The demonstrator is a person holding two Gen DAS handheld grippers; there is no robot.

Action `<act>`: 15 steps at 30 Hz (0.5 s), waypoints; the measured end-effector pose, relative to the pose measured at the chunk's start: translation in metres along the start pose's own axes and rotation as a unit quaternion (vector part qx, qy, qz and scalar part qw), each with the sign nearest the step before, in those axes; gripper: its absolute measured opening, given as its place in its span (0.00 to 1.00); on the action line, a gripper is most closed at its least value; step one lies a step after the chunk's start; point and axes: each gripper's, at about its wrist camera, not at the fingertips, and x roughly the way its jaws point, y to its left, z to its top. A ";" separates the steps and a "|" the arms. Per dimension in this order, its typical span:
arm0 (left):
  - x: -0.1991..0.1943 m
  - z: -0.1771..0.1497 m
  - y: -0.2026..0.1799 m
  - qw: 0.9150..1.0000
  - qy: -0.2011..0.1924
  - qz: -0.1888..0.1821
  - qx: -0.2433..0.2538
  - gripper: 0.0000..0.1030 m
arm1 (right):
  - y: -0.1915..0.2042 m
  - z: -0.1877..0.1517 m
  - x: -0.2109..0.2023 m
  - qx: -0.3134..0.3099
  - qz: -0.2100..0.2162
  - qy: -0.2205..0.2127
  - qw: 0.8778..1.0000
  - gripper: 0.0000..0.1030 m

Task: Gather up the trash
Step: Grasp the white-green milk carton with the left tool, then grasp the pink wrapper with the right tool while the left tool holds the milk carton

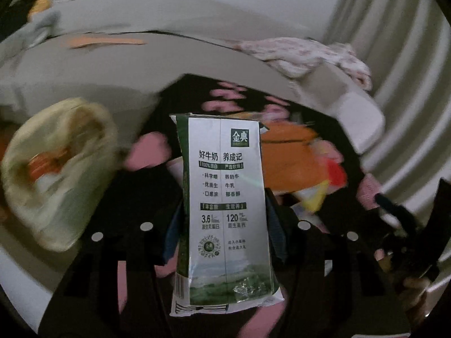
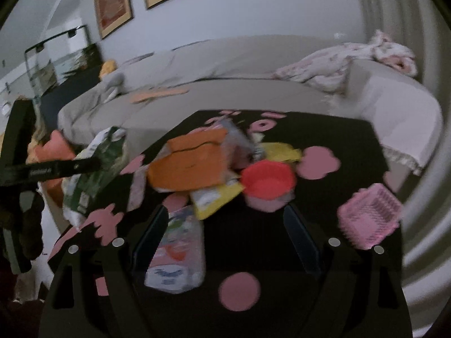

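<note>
My left gripper is shut on a green-and-silver milk carton and holds it upright above the black table with pink shapes. The same carton shows crumpled at the left of the right wrist view, in the other gripper's fingers. A pale trash bag hangs open to the left, with orange trash inside. My right gripper is open and empty over the table. A clear plastic wrapper lies by its left finger. A pile of trash lies ahead: an orange box, a yellow wrapper, a red cup.
A pink plastic basket stands at the table's right. A grey sofa curves behind the table, with a flowered blanket on its right arm. Framed pictures hang on the wall. Curtains hang at the right.
</note>
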 end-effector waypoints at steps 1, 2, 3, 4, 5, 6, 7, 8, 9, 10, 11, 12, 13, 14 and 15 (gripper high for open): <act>-0.005 -0.009 0.013 1.000 -0.005 0.016 -0.013 0.49 | 0.007 0.001 0.004 -0.007 0.006 0.006 1.000 0.78; -0.008 -0.017 0.024 0.999 -0.008 0.029 -0.028 0.49 | 0.014 0.003 0.008 -0.014 0.014 0.011 1.000 0.78; -0.010 -0.023 0.036 0.998 -0.009 0.038 -0.046 0.49 | 0.023 0.005 0.014 -0.023 0.022 0.019 0.999 0.78; -0.012 -0.030 0.050 0.996 -0.009 0.043 -0.071 0.49 | 0.031 0.007 0.020 -0.028 0.030 0.025 0.999 0.78; -0.013 -0.035 0.059 0.995 -0.010 0.045 -0.087 0.49 | 0.041 0.010 0.028 -0.035 0.042 0.033 0.998 0.78; -0.014 -0.039 0.067 0.994 -0.011 0.047 -0.101 0.49 | 0.047 0.011 0.035 -0.037 0.048 0.039 0.997 0.78; -0.016 -0.044 0.076 0.992 -0.013 0.051 -0.114 0.49 | 0.054 0.013 0.042 -0.038 0.056 0.046 0.997 0.77; -0.017 -0.046 0.081 0.991 -0.015 0.053 -0.119 0.49 | 0.064 0.016 0.054 -0.042 0.067 0.057 0.995 0.75; -0.018 -0.048 0.084 0.991 -0.016 0.055 -0.122 0.49 | 0.073 0.018 0.063 -0.047 0.073 0.066 0.994 0.72; -0.020 -0.050 0.087 0.991 -0.019 0.056 -0.123 0.49 | 0.081 0.020 0.070 -0.054 0.075 0.072 0.993 0.66; -0.022 -0.051 0.089 0.991 -0.023 0.057 -0.121 0.49 | 0.092 0.023 0.081 -0.065 0.079 0.080 0.991 0.63; -0.025 -0.053 0.090 0.991 -0.027 0.059 -0.118 0.49 | 0.101 0.026 0.090 -0.075 0.083 0.086 0.990 0.63; -0.027 -0.053 0.091 0.991 -0.031 0.061 -0.115 0.49 | 0.109 0.029 0.098 -0.083 0.084 0.090 0.989 0.63; -0.028 -0.053 0.093 0.991 -0.033 0.062 -0.114 0.49 | 0.117 0.034 0.106 -0.090 0.087 0.095 0.988 0.63; -0.030 -0.055 0.093 0.991 -0.035 0.062 -0.114 0.49 | 0.127 0.039 0.118 -0.098 0.094 0.104 0.985 0.63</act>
